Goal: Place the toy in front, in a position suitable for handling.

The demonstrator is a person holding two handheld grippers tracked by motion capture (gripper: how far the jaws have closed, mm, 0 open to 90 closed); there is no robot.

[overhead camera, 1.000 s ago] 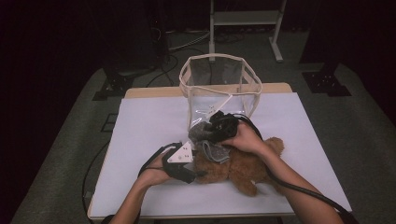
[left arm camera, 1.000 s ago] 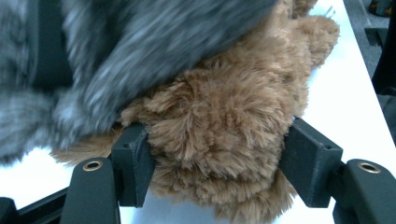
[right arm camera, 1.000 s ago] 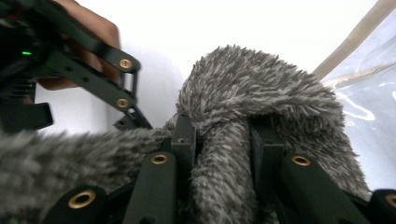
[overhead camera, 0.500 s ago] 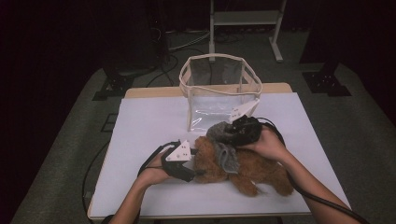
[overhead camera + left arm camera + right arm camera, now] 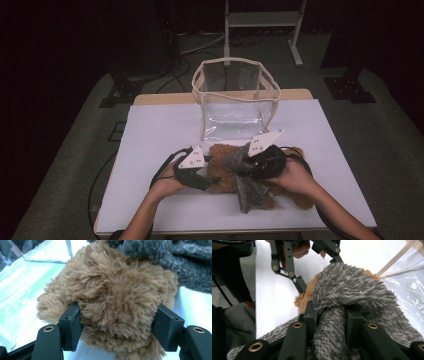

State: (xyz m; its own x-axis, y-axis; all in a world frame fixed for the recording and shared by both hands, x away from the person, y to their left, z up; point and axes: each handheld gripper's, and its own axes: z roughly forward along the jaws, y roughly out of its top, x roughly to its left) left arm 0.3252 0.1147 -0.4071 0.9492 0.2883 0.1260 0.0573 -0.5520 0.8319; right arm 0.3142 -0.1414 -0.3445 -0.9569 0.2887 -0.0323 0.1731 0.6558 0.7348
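A brown plush bear (image 5: 222, 155) lies on the white table (image 5: 160, 130) near the front edge. My left gripper (image 5: 216, 179) is shut on the bear's fuzzy head (image 5: 117, 302), one black finger (image 5: 71, 326) pressed into each side of it. My right gripper (image 5: 241, 167) is shut on a grey furry cloth (image 5: 247, 192) that drapes over the bear. In the right gripper view the fold of grey cloth (image 5: 347, 287) is pinched between the jaws of the right gripper (image 5: 330, 320), and the left gripper (image 5: 300, 283) reaches in from the top.
A clear plastic bag with beige trim (image 5: 232, 107) stands open behind the bear at the table's middle back. A metal frame stand (image 5: 260, 20) sits on the floor beyond. Cables trail off the table's left side.
My right gripper has moved right and back toward the person, pulling the grey cloth from near the bag over the bear. The left gripper has stayed on the bear's head.
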